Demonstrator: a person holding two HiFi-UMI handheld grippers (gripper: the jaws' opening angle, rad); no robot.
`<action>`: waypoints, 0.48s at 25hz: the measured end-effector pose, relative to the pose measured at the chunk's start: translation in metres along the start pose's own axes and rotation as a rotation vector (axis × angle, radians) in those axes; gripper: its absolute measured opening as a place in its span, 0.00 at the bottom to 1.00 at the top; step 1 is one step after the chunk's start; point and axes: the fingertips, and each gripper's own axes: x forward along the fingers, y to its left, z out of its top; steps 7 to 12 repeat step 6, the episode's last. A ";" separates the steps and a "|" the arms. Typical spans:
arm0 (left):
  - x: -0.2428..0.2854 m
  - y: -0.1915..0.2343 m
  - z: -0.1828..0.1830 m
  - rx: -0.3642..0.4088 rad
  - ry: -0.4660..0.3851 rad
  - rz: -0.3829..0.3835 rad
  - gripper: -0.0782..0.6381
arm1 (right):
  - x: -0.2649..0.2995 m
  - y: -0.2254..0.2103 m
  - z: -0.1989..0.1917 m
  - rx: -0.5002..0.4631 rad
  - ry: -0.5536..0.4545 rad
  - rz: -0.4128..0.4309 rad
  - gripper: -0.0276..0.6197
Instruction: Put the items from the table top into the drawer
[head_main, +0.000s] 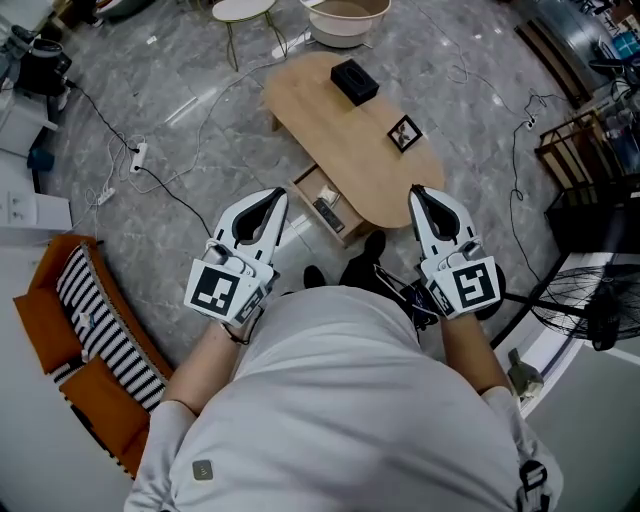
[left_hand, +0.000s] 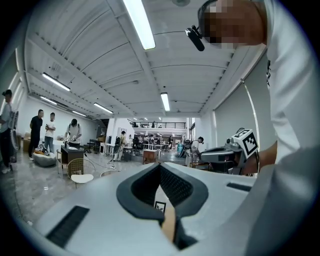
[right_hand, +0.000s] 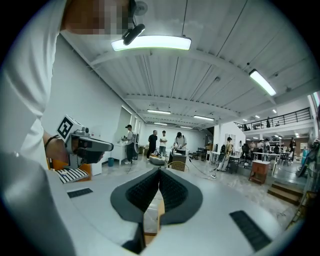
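In the head view a light wooden table (head_main: 340, 140) stands ahead of me. On it lie a black box (head_main: 354, 82) and a small black-framed card (head_main: 404, 133). Below its near edge a drawer (head_main: 308, 190) stands pulled out, with a small dark item (head_main: 327, 213) inside. My left gripper (head_main: 279, 194) is held level short of the drawer, its jaws shut and empty. My right gripper (head_main: 415, 190) hovers by the table's near right edge, also shut and empty. In the gripper views the left gripper (left_hand: 160, 165) and right gripper (right_hand: 159, 171) jaws meet at their tips.
An orange chair with a striped cushion (head_main: 85, 320) stands at the left. A black fan (head_main: 590, 300) and a dark rack (head_main: 590, 150) stand at the right. Cables and a power strip (head_main: 139, 155) lie on the grey floor. Several people stand far off in the hall (right_hand: 162, 142).
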 end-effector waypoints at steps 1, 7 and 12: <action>-0.001 0.001 0.000 0.000 -0.003 0.001 0.12 | -0.001 0.002 0.000 0.000 -0.002 -0.002 0.08; -0.006 0.004 0.004 0.000 -0.011 0.000 0.12 | -0.005 0.006 0.003 0.007 -0.009 -0.020 0.09; -0.006 0.004 0.004 0.000 -0.011 0.000 0.12 | -0.005 0.006 0.003 0.007 -0.009 -0.020 0.09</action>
